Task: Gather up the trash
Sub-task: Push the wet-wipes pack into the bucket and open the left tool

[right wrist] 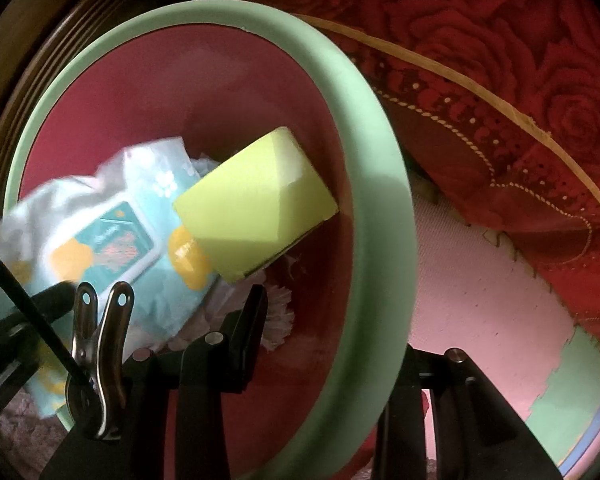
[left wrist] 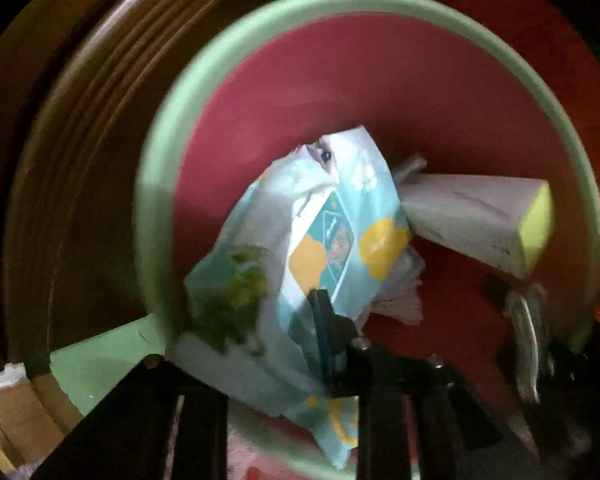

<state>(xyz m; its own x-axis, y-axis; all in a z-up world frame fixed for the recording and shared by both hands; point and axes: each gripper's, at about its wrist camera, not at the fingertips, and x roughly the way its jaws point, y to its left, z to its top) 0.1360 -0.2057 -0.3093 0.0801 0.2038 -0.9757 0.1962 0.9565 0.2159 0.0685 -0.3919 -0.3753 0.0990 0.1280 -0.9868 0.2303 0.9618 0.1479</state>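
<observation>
A round bin with a green rim (left wrist: 160, 200) (right wrist: 384, 200) and a red inside fills both views. My left gripper (left wrist: 260, 332) hangs over it, shut on a light blue wipes packet (left wrist: 332, 232) (right wrist: 112, 240) with yellow spots. One black finger (left wrist: 324, 320) lies across the packet and the packet hides the other. Deeper in the bin lie a white carton with a lime-green end (left wrist: 480, 220) (right wrist: 256, 204) and crumpled white paper (left wrist: 400, 300) (right wrist: 278, 312). My right gripper (right wrist: 352, 336) is shut on the bin's rim, one finger inside and one outside.
Grooved brown wooden furniture (left wrist: 60, 160) stands close on the bin's left. A red rose-patterned bedspread (right wrist: 500, 40) hangs on the right above a pink and green mat (right wrist: 480, 300). A cardboard box (left wrist: 12, 412) sits at the lower left. A metal clip (right wrist: 100, 340) hangs beside my right gripper.
</observation>
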